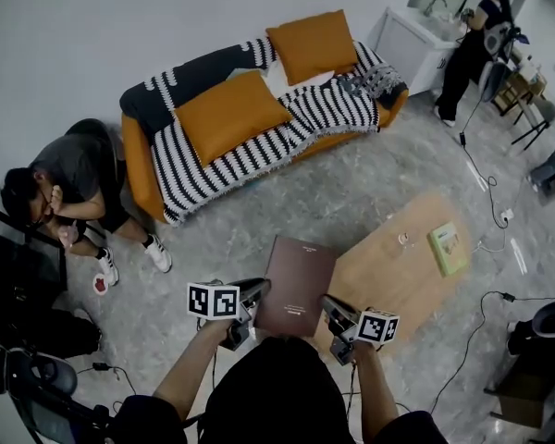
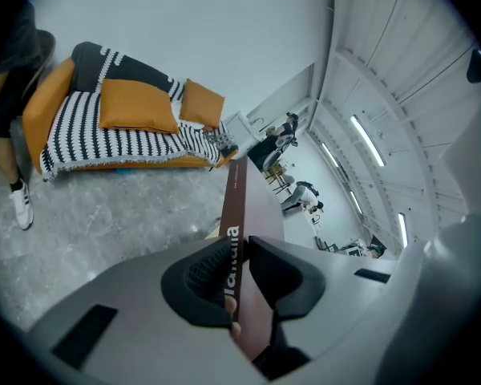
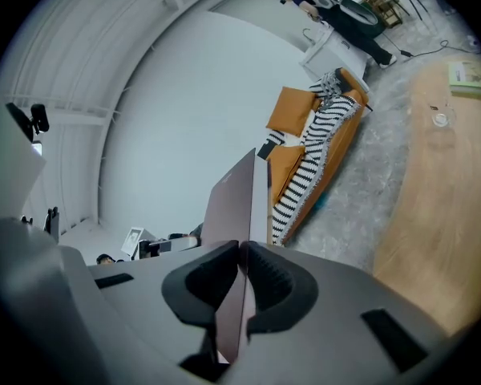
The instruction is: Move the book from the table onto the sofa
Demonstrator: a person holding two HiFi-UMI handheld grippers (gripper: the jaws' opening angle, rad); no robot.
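A dark maroon book point(image 1: 296, 285) hangs in the air above the grey floor, between the wooden table point(image 1: 388, 271) and the orange sofa point(image 1: 141, 169). My left gripper point(image 1: 257, 294) is shut on its left edge, and the left gripper view shows the jaws clamped on the spine of the book point(image 2: 239, 203), with the left gripper point(image 2: 239, 283) pointing toward the sofa point(image 2: 40, 107). My right gripper point(image 1: 331, 309) is shut on the right edge. In the right gripper view the book point(image 3: 236, 207) stands thin between the pads of the right gripper point(image 3: 240, 283).
A striped blanket point(image 1: 259, 141) and two orange cushions point(image 1: 229, 114) cover the sofa seat. A person point(image 1: 69, 188) crouches at the sofa's left end. Another person point(image 1: 472, 44) stands by a white cabinet far right. A green booklet point(image 1: 448, 248) lies on the table. Cables point(image 1: 486, 183) run across the floor.
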